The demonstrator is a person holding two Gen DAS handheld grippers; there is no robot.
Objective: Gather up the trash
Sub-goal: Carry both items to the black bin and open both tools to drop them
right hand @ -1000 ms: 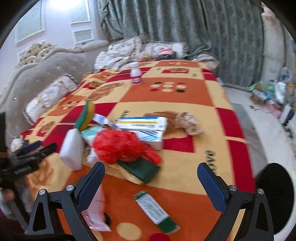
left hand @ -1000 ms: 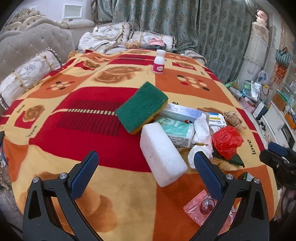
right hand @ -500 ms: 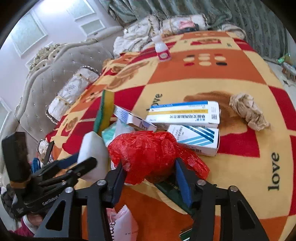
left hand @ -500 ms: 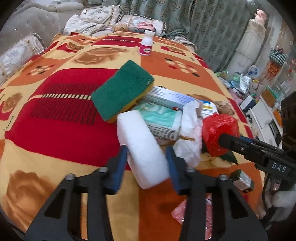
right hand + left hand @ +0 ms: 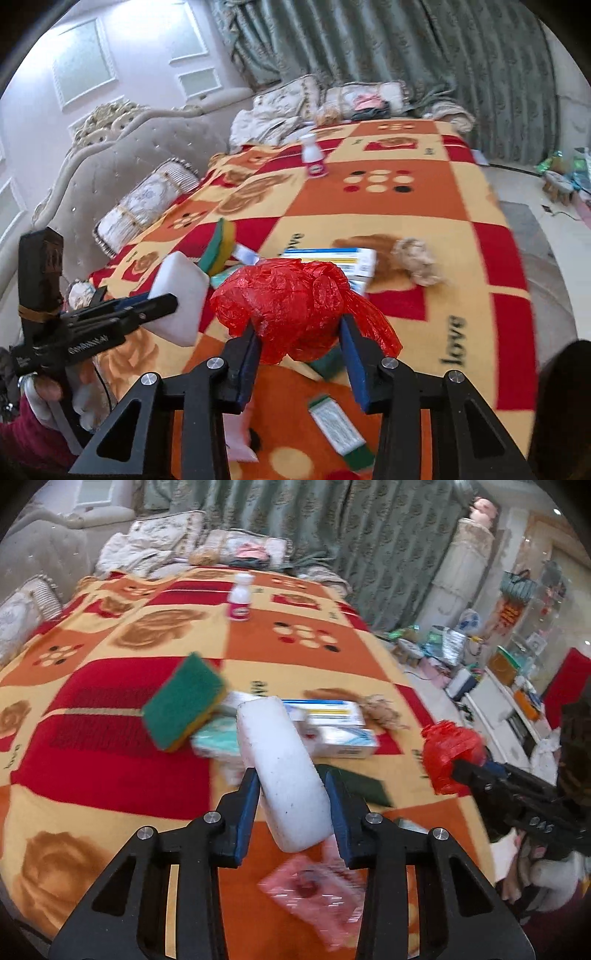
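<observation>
Left gripper (image 5: 291, 794): jaws had just been closing, blue pads clamped on both sides of a white rectangular foam block (image 5: 282, 771), lower centre of the left wrist frame.
Right gripper (image 5: 301, 347): jaws had just been closing, pads clamped on a crumpled red plastic bag (image 5: 295, 302), centre of the right wrist frame.
Foam block: tilted, poking up beyond the pads.
Red bag: bulged above the pads, a tail spilling right.
Patterned orange-red blanket (image 5: 110, 768): under both.
Green-and-yellow scouring sponge (image 5: 183, 701): left of the block, on the blanket.
White-and-blue cardboard boxes (image 5: 328, 723): behind the block.
Pink plastic wrapper (image 5: 317, 897): below the left pads, blurred.
</observation>
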